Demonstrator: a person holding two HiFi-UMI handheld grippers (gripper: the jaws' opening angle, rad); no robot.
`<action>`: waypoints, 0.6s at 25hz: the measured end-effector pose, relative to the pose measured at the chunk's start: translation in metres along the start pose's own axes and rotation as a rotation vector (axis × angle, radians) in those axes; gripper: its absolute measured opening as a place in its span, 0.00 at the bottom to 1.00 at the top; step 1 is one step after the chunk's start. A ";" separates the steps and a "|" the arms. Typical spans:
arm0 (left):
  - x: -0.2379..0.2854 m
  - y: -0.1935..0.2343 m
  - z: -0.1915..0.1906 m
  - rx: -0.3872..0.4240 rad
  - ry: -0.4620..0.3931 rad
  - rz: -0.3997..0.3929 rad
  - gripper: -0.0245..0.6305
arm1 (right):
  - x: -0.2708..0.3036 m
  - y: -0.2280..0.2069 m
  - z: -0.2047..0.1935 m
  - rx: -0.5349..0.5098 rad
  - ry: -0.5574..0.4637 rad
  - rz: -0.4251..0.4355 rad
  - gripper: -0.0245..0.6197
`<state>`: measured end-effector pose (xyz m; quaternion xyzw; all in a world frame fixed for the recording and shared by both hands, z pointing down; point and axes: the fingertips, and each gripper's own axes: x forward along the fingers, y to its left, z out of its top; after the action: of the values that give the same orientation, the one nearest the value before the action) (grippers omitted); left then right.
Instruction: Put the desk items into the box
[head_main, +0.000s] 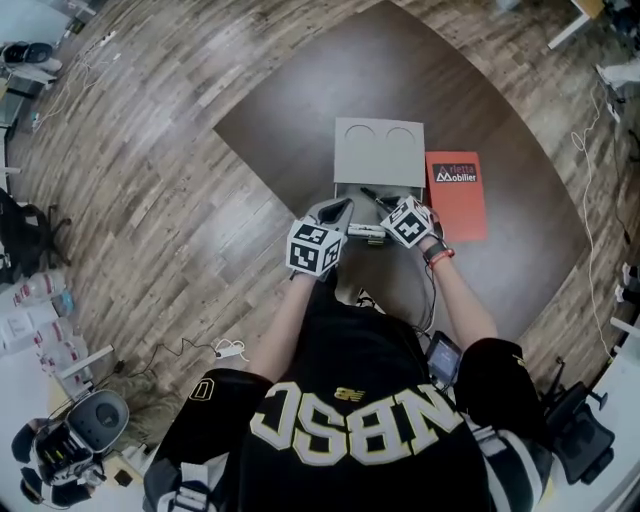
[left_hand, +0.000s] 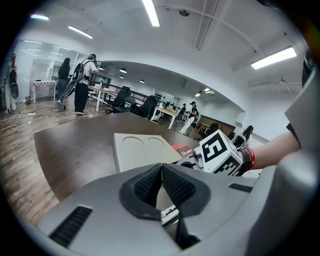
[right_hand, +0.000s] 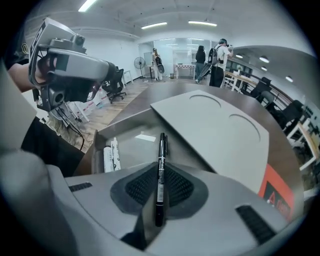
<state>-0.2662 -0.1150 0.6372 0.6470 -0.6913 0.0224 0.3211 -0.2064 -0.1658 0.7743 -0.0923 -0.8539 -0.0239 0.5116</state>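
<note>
right gripper fingers clamped on black marker above open box | left gripper fingers pressed together, empty | red booklet at box's 3 o'clock

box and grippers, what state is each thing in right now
box: open
lid: folded back flat
black pen: clamped in the right gripper, over the box
right gripper: shut on the pen
left gripper: jaws together, empty
white tubes: lying inside the box
red booklet: flat beside the box
</note>
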 end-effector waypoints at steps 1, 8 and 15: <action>0.000 0.003 0.001 -0.002 -0.001 0.002 0.06 | 0.003 0.000 0.001 -0.008 0.008 0.000 0.12; -0.003 0.008 0.002 -0.011 -0.015 0.018 0.06 | 0.009 0.004 0.000 -0.010 0.049 -0.001 0.12; -0.007 0.003 0.006 0.003 -0.031 0.025 0.06 | -0.008 -0.001 0.007 0.079 -0.027 -0.025 0.17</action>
<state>-0.2718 -0.1110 0.6304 0.6388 -0.7043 0.0176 0.3092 -0.2089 -0.1666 0.7641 -0.0618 -0.8621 0.0046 0.5030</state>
